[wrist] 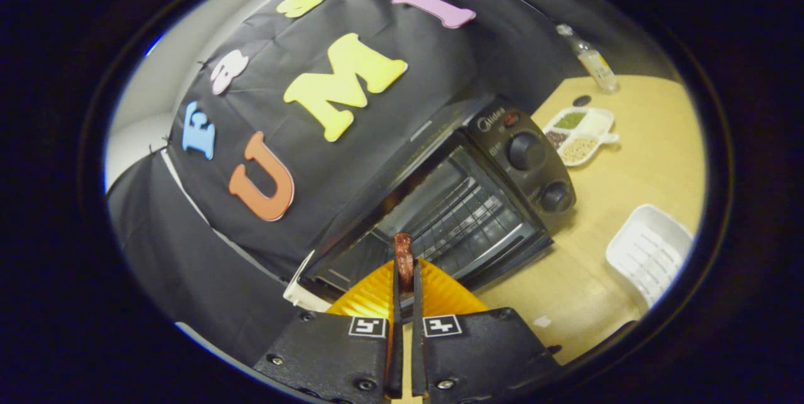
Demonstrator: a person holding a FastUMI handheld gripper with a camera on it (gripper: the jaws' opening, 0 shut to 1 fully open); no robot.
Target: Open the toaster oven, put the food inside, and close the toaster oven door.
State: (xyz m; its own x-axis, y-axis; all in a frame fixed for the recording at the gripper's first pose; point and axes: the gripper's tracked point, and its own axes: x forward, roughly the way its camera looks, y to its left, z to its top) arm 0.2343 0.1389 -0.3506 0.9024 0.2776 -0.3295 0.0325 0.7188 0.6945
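Hand-held gripper [405, 278] pinching one sausage [403, 256]

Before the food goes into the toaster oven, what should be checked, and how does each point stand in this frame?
1. Toaster oven door open: ok, the rack is exposed.
2. Gripper shut on the orange plate: ok, fingers nearly together on its rim.
3. Food on the plate: ok, a reddish-brown piece.
4. Plate level: cannot tell.
5. Plate aimed at the opening: ok, the opening is just ahead.
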